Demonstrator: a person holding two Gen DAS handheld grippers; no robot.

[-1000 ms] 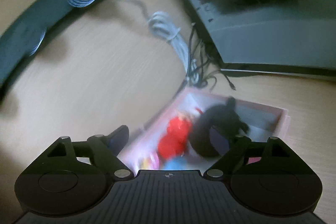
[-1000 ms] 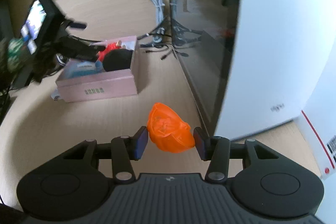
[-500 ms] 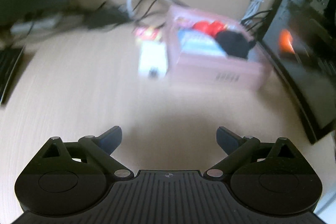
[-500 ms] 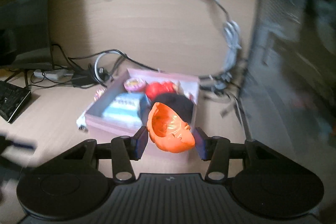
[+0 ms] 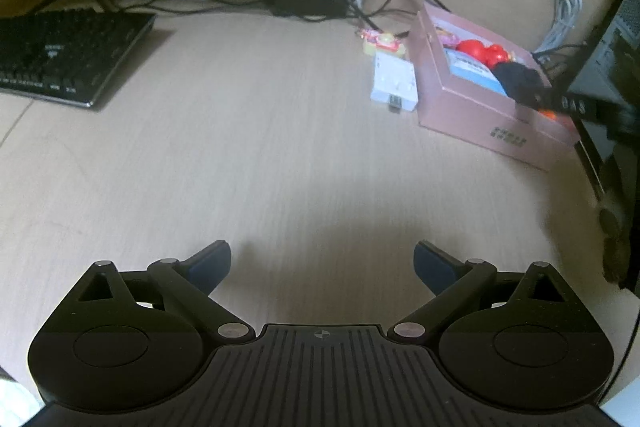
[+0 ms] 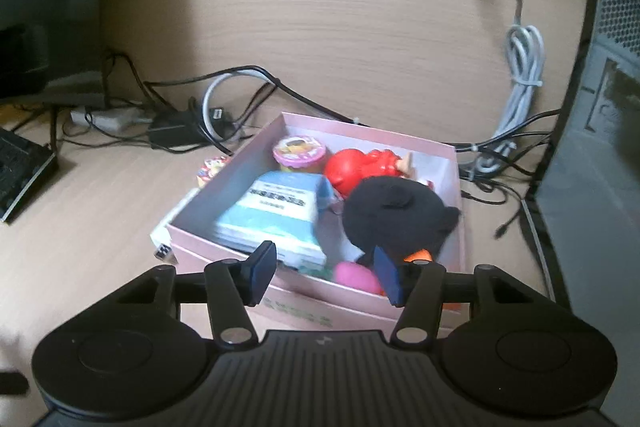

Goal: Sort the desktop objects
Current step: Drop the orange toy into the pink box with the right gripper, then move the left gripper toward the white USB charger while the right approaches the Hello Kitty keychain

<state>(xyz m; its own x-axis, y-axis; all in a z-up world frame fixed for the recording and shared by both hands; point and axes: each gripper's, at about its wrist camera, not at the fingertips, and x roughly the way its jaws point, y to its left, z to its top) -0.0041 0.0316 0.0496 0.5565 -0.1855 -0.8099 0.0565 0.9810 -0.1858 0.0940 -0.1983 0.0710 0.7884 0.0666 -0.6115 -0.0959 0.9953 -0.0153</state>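
Observation:
A pink box (image 6: 452, 163) holds a black plush toy (image 6: 396, 215), a red toy (image 6: 360, 169), a blue-white packet (image 6: 276, 215), a pink-lidded cup (image 6: 298, 151) and a pink ball (image 6: 354, 275). My right gripper (image 6: 326, 273) hovers open over the box's near edge, nothing between its pads. A sliver of the orange toy (image 6: 418, 255) shows in the box under the black plush, by the right finger. My left gripper (image 5: 322, 263) is open and empty over bare desk, well left of the pink box (image 5: 472, 107). A white card (image 5: 394, 81) and a small colourful toy (image 5: 382, 43) lie beside the box.
A black keyboard (image 5: 68, 55) lies at far left under a monitor. Tangled cables and a power adapter (image 6: 176, 131) run behind the box. A computer case (image 6: 600, 147) stands to the right. A bundled white cable (image 6: 520, 67) hangs from a black strip on the wall.
My right gripper moved over the pink box and opened, and the orange toy dropped into it. My left gripper swung back and left, away from the box, staying open.

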